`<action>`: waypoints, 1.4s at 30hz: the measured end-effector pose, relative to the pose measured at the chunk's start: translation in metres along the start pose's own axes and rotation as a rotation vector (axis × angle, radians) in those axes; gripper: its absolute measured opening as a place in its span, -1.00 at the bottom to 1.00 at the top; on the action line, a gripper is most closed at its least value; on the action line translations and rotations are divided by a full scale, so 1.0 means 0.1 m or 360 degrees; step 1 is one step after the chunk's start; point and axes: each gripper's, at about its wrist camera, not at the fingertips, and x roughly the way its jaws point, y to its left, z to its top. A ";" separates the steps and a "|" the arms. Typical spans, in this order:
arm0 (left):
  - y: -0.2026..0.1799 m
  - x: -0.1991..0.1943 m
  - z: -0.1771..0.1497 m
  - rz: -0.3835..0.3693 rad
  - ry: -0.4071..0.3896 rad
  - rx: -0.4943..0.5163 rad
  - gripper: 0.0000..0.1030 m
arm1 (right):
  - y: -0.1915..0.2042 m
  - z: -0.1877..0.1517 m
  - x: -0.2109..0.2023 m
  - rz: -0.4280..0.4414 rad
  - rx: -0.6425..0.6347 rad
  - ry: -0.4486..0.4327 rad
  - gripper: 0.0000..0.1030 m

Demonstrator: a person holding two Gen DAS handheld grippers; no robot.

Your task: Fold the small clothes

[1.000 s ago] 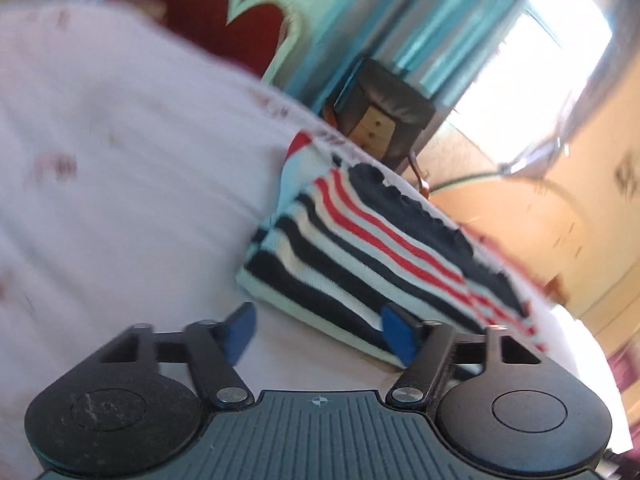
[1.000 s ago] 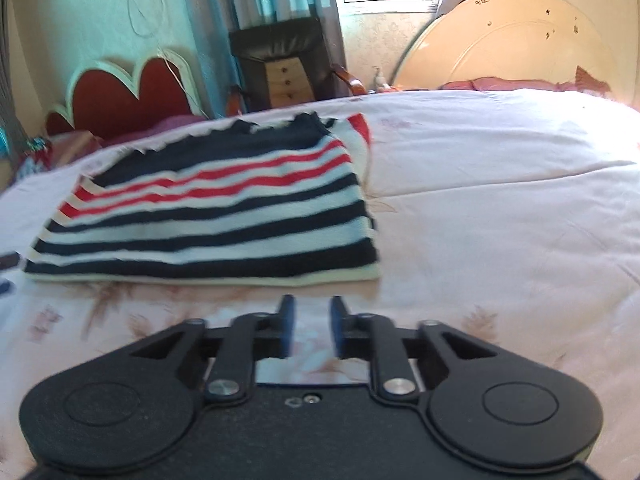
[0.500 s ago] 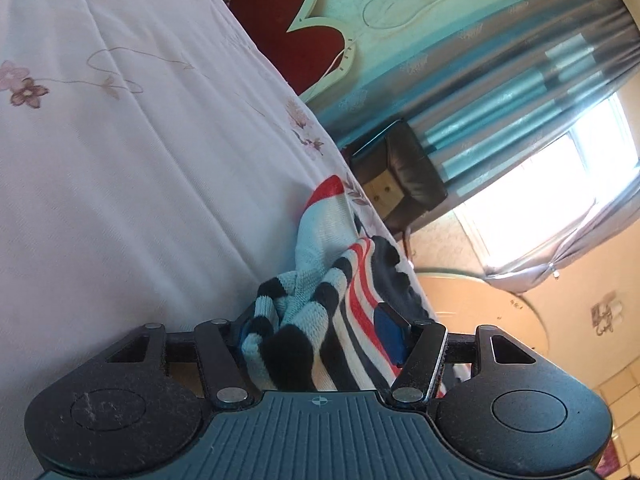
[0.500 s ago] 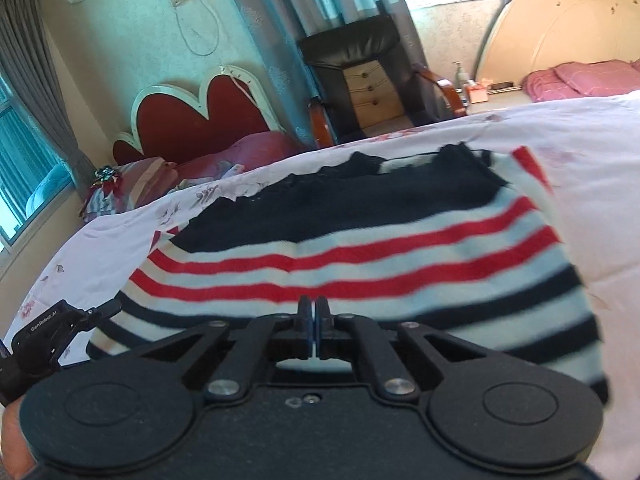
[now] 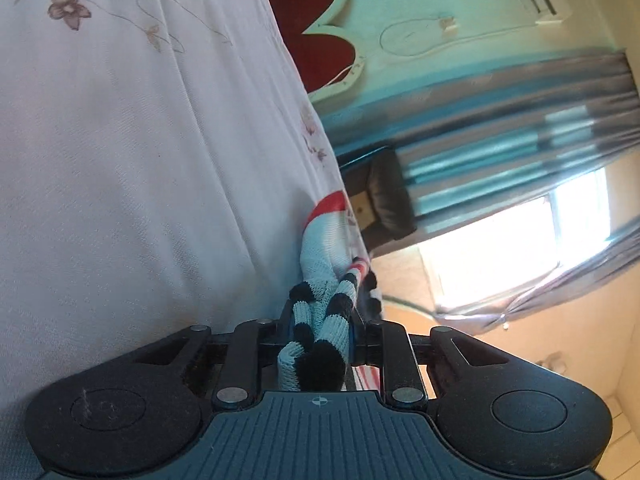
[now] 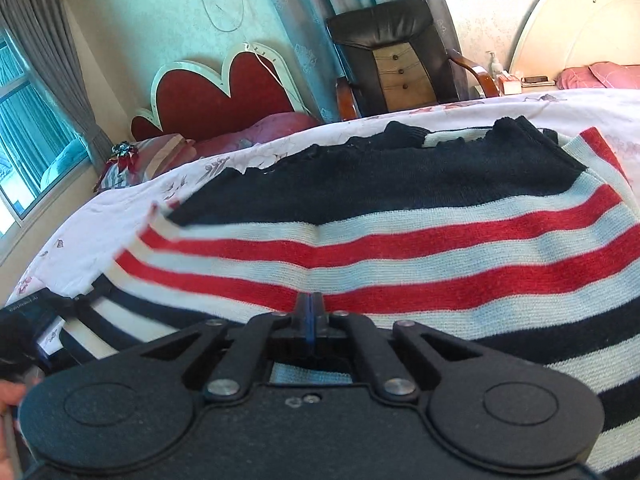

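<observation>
So the striped sweater (image 6: 400,240) is lying spread on the bed (image 6: 100,232), on the white floral sheet, and it's the landmark for everything here. It's a knit one with navy, white and red bands, the solid navy part on the side farthest from the right camera and the red stripes running across the middle. The right tongs (image 6: 309,312) are clamped tight together right at the near edge of the sweater, just below the lower red stripe, and a bit of pale knit shows under the linkage behind the tips, so they look like they're pinching the fabric, though the contact itself is mostly hidden by the fingers. The left tongs (image 5: 320,328) are clenched on a bunched-up corner of the same sweater (image 5: 324,320), a thick wad of navy and white stripes squeezed between the blue pads, with the rest trailing away toward a white and red section further along. That view is tipped sideways, so the bed sheet (image 5: 120,160) fills the whole left side of it. Beyond the sweater's far edge there's a red headboard with a scalloped cream border (image 6: 216,96), and to the right of that a black leather armchair (image 6: 388,40) against the blue-grey curtains. At the sweater's left corner in the right view you can just make out the dark body of the other tool.
</observation>
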 end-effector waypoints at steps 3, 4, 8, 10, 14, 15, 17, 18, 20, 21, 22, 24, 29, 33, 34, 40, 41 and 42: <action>-0.04 0.01 0.02 0.0020 0.0027 -0.0040 -0.57 | 0.03 0.01 0.01 -0.0016 -0.0036 0.0011 -1.00; -0.11 0.00 0.02 0.0016 0.0026 -0.0013 -0.57 | 0.03 0.01 0.01 -0.0019 -0.0047 0.0012 -1.00; -0.56 -0.07 0.03 -0.0107 0.0045 0.0175 -0.57 | 0.03 0.02 0.03 -0.0027 -0.0074 0.0025 -1.00; -0.86 -0.06 -0.03 -0.0165 0.0070 0.0272 -0.57 | -0.02 0.02 0.04 -0.0005 -0.0058 0.0020 -1.00; -1.56 0.01 -0.30 -0.0263 0.0166 0.0457 -0.57 | -0.21 0.06 0.06 0.0099 0.0117 0.0053 -1.00; -1.72 0.02 -0.40 -0.0283 0.0199 0.0487 -0.57 | -0.25 0.08 0.06 0.0116 0.0147 0.0063 -1.00; -2.00 0.15 -0.66 -0.0302 0.0268 0.0569 -0.57 | -0.28 0.09 0.06 0.0137 0.0179 0.0078 -1.00; -2.13 0.21 -0.82 -0.0272 0.0311 0.0650 -0.57 | -0.31 0.10 0.05 0.0153 0.0205 0.0088 -1.00; -2.31 0.36 -1.15 -0.0189 0.0410 0.0799 -0.57 | -0.47 0.12 -0.04 0.0193 0.0362 0.0092 -1.00; -2.37 0.46 -1.33 -0.0136 0.0474 0.0883 -0.57 | -0.62 0.11 -0.18 0.0181 0.0478 0.0039 -1.00; -2.39 0.56 -1.51 -0.0082 0.0531 0.0955 -0.57 | -0.79 0.09 -0.32 0.0172 0.0584 -0.0013 -0.74; -2.38 0.75 -1.90 0.0028 0.0661 0.1120 -0.55 | -1.17 0.00 -0.64 0.0153 0.0764 -0.0107 -0.61; -2.43 0.79 -2.49 0.0008 0.0825 0.1321 0.24 | -1.90 -0.11 -1.23 0.0231 0.1054 -0.0190 -0.17; -2.63 0.22 -2.14 -0.0124 0.0688 0.1343 0.42 | -1.95 -0.03 -1.45 0.0333 0.1004 -0.0163 0.00; -2.61 0.13 -1.98 -0.0105 0.0616 0.1344 0.42 | -1.93 -0.01 -1.46 0.0376 0.0984 -0.0143 0.12; -2.15 0.38 -0.94 0.0253 0.0426 0.1218 0.42 | -1.72 0.13 -1.14 0.0495 0.0982 0.0063 0.24; -2.08 0.47 -0.89 0.0307 0.0455 0.1206 0.42 | -1.67 0.14 -1.07 0.0463 0.0976 0.0110 0.21; -2.02 0.55 -0.88 0.0334 0.0495 0.1212 0.42 | -1.61 0.12 -1.02 0.0430 0.0961 0.0142 0.18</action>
